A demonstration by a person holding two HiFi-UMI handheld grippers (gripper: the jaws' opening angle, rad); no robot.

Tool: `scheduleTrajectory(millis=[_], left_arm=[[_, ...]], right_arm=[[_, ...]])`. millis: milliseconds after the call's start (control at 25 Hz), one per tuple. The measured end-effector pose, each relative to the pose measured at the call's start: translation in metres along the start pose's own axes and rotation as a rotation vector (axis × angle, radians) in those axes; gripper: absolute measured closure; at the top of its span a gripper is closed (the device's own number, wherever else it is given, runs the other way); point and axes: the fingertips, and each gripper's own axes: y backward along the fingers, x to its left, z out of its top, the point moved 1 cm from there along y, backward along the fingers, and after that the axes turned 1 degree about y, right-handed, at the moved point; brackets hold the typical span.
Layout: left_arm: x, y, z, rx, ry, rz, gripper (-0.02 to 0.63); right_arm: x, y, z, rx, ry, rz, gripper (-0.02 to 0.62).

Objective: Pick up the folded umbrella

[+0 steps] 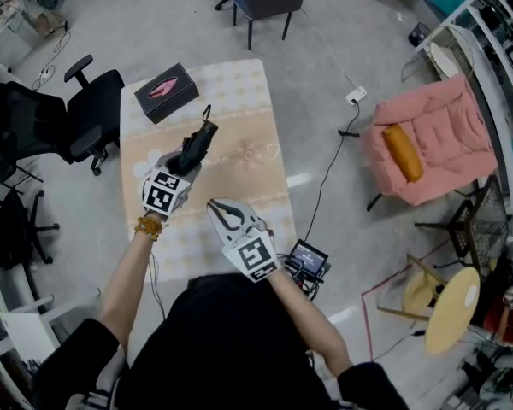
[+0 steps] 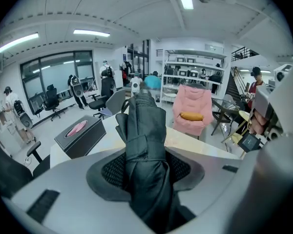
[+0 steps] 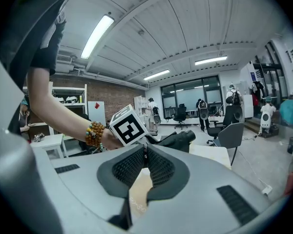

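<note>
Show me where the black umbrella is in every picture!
Head view: the umbrella sits left of centre, over the table.
Left gripper view: the umbrella fills the middle, between the jaws.
Right gripper view: the umbrella is small, mid-picture, behind the marker cube.
Shared landmark: the beige table, in all three.

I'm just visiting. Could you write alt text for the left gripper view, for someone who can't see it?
A black folded umbrella is clamped between the grey padded jaws of the left gripper, pointing away from the camera above a pale table. Behind sit a black box at left and a pink armchair at right.
</note>
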Motion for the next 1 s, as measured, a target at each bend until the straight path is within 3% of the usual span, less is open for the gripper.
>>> scheduleTrajectory(millis=[520,1000], left_arm=[[-0.005,0.04,0.035,-0.103,-0.015,0.058,0.405],[-0.037,0.084,0.042,-0.168,0.033,0.151,0.405]], right_arm=[[-0.003,-0.001,0.015,-0.039,0.025,0.009,0.577],[-0.004,0.018,0.023,-0.074,0.009,0.031,0.578]])
